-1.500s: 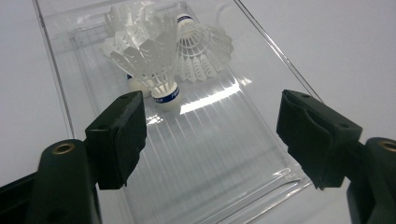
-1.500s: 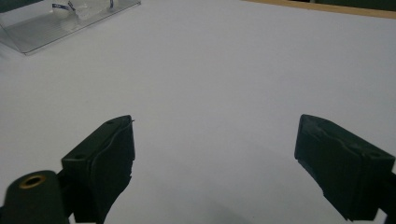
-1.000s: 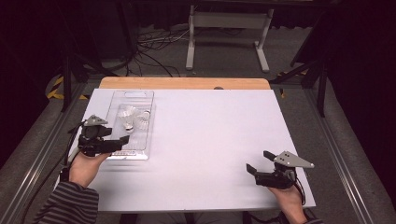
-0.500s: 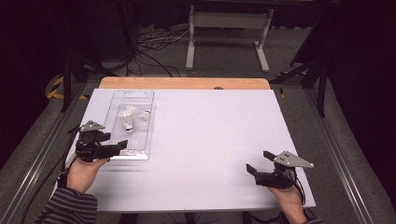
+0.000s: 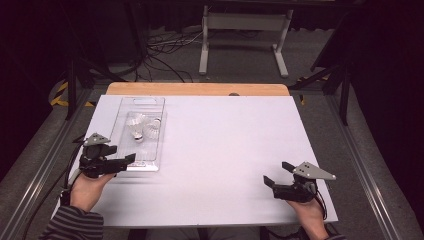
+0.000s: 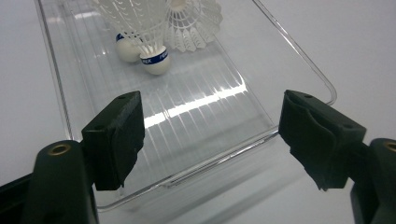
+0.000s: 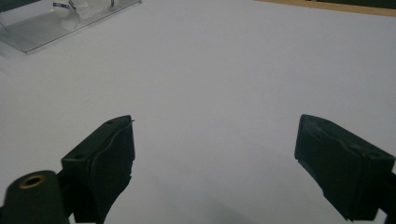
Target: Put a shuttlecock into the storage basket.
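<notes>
- The left tool [image 5: 127, 161] sits at the lower left of the high view, held in a hand [image 5: 89, 186] with a striped sleeve, its jaws spread wide and holding nothing.
- In the left gripper view, those jaws frame the near end of a clear plastic tray [image 6: 196, 116]; the left jaw overlaps the tray's near corner, though contact cannot be told.
- The tray [image 5: 131, 165] lies on the left part of the white surface [image 5: 225, 150], its long side running up the frame.
- Two white shuttlecocks [image 5: 142, 127] lie in the tray's middle, close together; in the left gripper view they appear at the top of the frame, one with a blue band around its cork [image 6: 156, 58].
- The right tool [image 5: 277, 175] rests low at the lower right of the high view, well apart from the tray, jaws parted and empty over bare surface [image 7: 210, 84].
</notes>
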### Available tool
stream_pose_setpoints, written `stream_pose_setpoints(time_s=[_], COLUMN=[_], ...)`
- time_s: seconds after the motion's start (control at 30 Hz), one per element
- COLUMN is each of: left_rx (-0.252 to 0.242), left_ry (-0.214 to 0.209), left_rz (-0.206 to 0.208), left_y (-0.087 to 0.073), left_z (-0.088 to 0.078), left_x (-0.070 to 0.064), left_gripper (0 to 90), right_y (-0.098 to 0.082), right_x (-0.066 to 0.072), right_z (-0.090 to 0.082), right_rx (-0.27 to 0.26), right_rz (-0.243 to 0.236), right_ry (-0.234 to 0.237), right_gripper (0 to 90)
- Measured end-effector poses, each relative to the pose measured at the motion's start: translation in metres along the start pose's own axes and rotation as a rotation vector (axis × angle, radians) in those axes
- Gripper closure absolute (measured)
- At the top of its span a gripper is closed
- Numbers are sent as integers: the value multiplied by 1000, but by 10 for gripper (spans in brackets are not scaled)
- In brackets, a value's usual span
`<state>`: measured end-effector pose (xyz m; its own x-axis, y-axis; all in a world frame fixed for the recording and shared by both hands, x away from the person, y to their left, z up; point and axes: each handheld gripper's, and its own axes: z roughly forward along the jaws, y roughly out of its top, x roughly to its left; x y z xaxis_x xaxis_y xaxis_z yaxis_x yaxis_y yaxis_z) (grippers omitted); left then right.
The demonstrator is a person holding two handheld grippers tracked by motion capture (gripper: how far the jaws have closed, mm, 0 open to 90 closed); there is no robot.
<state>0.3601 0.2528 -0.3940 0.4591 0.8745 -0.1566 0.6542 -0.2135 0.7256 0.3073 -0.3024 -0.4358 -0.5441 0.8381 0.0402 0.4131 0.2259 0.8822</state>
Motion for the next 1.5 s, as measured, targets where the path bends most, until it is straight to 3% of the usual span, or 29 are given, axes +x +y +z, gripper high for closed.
stream_pose_setpoints(time_s=[0.93,1.5], left_rx=[-48,-93], left_ry=[-9,-5], left_rz=[-11,14], left_y=[-19,-28], left_z=[-5,-10], left_x=[0,-4], left_gripper=[219,215], right_y=[0,0], right_x=[0,0], right_z=[0,0], right_rx=[0,-2], right_rz=[0,1], right_ry=[-1,0], right_gripper=[128,128])
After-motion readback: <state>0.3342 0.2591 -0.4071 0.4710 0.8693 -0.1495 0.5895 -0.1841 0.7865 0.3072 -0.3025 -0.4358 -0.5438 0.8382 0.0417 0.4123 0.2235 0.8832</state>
